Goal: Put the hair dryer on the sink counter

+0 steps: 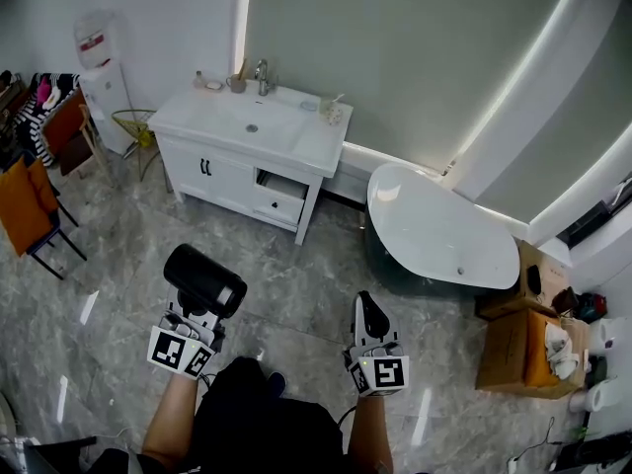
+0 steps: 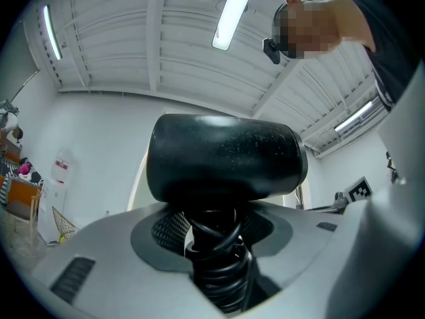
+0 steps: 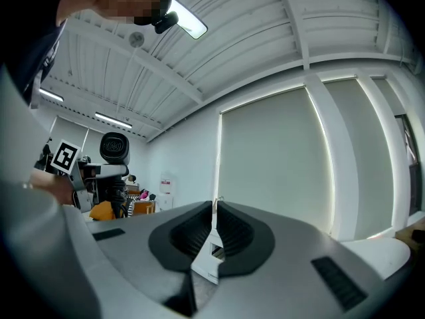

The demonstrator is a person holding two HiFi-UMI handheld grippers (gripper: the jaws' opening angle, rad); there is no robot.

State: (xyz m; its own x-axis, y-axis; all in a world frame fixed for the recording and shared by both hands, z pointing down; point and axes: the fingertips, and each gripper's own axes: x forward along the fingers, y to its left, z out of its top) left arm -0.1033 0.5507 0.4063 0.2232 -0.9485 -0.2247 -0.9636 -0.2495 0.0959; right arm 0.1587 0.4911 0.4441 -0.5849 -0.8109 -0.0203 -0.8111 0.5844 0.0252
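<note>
Here, you stand on a grey marble floor (image 1: 118,294) with a gripper in each hand, and the sink counter (image 1: 316,148) is well ahead of you against the wall. Your left gripper (image 1: 200,314) pinches the black hair dryer (image 1: 204,278) by its handle, both jaws pressing on the cord (image 2: 216,258) coiled round that handle. The dryer's barrel sits above the jaws, lying crosswise, clear of the floor and well apart from the counter. Your right gripper (image 1: 369,311) is empty, its jaws pressed together with nothing between them. It points forward, beside the left one and apart from it. On the counter a faucet (image 1: 262,75) stands behind the basin, with small items near the back edge. One drawer (image 1: 279,200) beneath is open. A white tub (image 1: 444,235) lies to the counter's right, with cardboard boxes (image 1: 509,349) beyond it.
</note>
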